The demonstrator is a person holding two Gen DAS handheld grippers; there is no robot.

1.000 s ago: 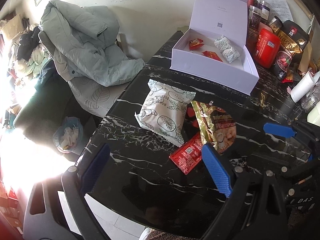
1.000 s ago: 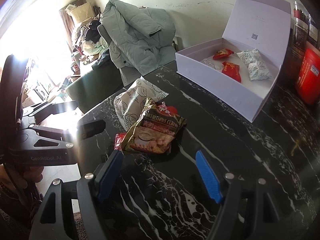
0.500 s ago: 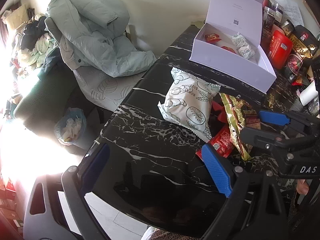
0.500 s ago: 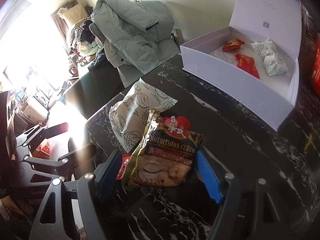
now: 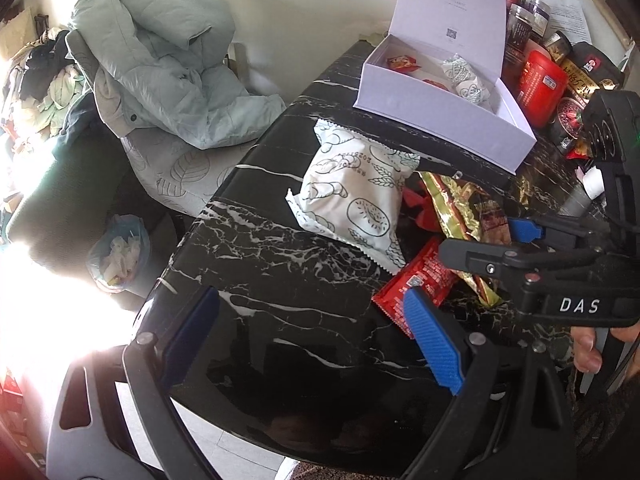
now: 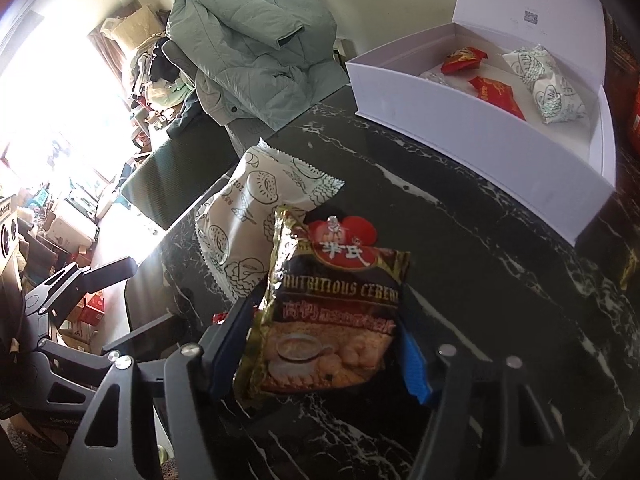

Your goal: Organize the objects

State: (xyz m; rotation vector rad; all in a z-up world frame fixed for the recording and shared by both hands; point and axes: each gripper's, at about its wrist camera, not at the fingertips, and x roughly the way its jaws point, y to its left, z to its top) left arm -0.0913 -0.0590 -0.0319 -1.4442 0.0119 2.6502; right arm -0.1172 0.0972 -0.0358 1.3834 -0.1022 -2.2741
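On the black marble table lies a white pastry packet, with a red sachet beside it. A gold-and-black cereal packet sits between the jaws of my right gripper. Those jaws are closing on it, the pads meet its sides, and its left edge curls up. My left gripper hovers open over bare table near the front edge, with nothing between its fingers. The open white box at the back holds red and white packets.
Jars, a red tin and snack bags crowd the back right corner. A grey jacket lies on a chair left of the table. Below the table's left edge stands a small bin. A hand holds the right gripper.
My right gripper moved forward and down over the cereal packet, and its jaws narrowed around it. My left gripper sank slightly and stayed open.
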